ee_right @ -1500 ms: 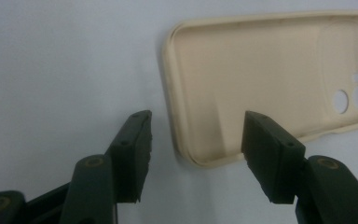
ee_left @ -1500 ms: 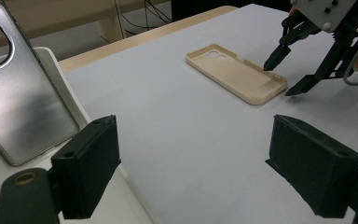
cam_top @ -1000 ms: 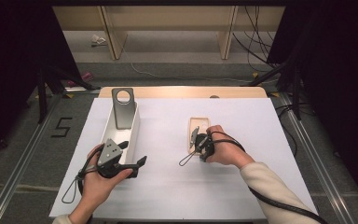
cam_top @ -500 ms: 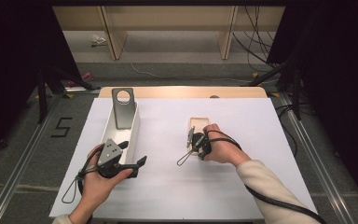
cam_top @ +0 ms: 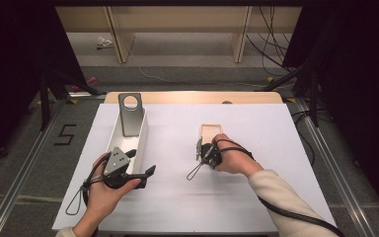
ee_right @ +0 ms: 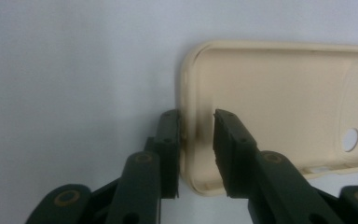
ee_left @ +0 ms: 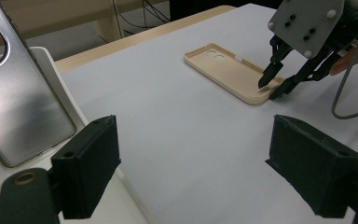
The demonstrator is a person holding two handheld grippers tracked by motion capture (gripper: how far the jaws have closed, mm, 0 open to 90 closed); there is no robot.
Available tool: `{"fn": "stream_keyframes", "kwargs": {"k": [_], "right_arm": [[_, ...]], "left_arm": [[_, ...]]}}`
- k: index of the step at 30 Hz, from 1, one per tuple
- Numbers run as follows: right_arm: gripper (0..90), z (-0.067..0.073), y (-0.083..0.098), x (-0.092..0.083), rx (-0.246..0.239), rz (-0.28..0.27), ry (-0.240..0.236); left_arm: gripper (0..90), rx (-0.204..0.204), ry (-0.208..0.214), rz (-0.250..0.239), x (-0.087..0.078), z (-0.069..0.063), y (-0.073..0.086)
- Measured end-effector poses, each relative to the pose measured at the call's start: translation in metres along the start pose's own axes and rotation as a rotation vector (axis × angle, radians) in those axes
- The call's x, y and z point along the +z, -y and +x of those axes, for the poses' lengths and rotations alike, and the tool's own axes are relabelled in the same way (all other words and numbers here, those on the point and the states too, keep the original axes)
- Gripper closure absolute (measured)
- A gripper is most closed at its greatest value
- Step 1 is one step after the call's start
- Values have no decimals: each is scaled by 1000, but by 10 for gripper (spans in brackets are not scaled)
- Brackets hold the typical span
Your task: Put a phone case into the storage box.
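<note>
A beige phone case (cam_top: 209, 132) lies hollow side up on the white table top. My right gripper (cam_top: 199, 148) is at the case's (ee_right: 279, 107) near end. Its jaws have just been closing with the rim between them. One fingertip (ee_right: 170, 135) touches the rim's outside, while the other stands inside the case with a gap to the rim. From the left gripper view, the right gripper (ee_left: 270, 88) reaches down onto the case (ee_left: 228, 70). My left gripper (cam_top: 142, 162) is open and holds nothing, beside the near end of a white tray (cam_top: 143, 138). A silver phone (cam_top: 131, 113) leans in that tray.
The left gripper view has the silver phone (ee_left: 18, 102) and the tray rim (ee_left: 60, 70) at its left. The table's wooden far edge (cam_top: 192, 97) runs behind the tray and case. Cables trail from both grippers. The table stands on a dark floor.
The right gripper's jaws have narrowed around the near end of the case and the hand shifted slightly left. The left hand and its gripper have stayed put.
</note>
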State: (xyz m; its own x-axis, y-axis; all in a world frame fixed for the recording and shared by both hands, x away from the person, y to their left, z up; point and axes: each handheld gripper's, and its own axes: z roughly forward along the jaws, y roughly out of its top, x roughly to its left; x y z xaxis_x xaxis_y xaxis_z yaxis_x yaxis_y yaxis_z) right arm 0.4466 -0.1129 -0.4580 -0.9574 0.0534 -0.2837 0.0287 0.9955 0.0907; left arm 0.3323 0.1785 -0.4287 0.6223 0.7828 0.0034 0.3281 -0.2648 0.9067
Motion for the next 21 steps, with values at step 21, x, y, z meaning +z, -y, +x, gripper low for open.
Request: {"fn": "stream_keyframes", "kwargs": {"k": [21], "right_arm": [[846,5,-3,0,-15,30,-1]], "left_arm": [[155,6,4,0,0,-1,0]]}}
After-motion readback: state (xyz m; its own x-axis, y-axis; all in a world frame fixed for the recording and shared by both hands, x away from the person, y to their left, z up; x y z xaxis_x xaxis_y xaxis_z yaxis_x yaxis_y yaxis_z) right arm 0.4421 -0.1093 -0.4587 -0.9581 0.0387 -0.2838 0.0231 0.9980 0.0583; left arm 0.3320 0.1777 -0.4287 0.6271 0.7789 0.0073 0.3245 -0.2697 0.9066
